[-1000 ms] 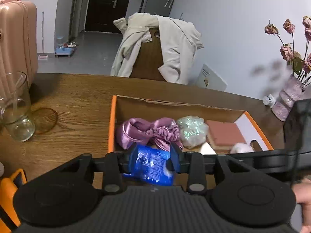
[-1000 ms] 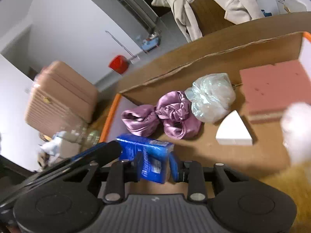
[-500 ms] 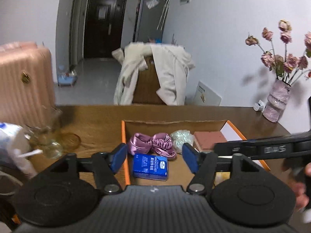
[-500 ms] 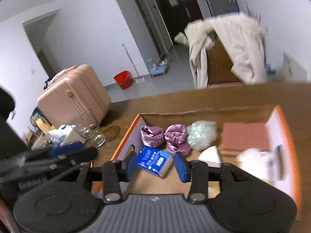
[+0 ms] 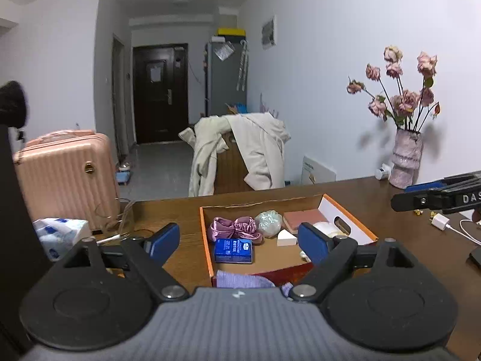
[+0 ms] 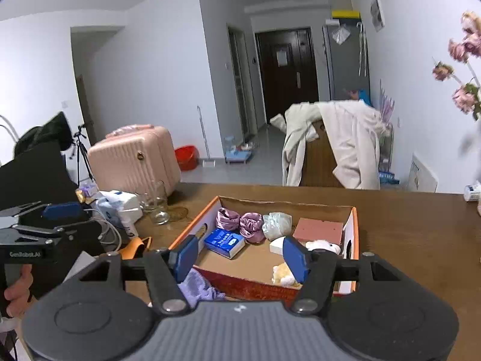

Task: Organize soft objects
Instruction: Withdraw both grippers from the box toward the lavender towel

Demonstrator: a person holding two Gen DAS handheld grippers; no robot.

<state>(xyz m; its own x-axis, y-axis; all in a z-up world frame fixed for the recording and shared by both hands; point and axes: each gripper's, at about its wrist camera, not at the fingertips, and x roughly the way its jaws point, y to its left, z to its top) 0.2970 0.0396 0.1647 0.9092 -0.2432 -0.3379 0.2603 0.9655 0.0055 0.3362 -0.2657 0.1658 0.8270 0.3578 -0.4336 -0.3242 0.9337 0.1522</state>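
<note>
Blue-wrapped tissue pack (image 5: pixel 233 250) lies flat in the orange-edged cardboard box (image 5: pixel 204 240) at centre frame on the bench (image 5: pixel 375 198), just below the purple scrunchie (image 5: pixel 236 229). The left gripper (image 5: pixel 237 242) and right gripper (image 6: pixel 240 254) both hang above it, jaws opening and empty.

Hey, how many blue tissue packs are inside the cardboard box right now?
1. The blue tissue pack lies flat on the floor of the cardboard box, near its left wall, just in front of the purple scrunchies. The near corners are hidden behind the gripper, so another could be there.
</note>
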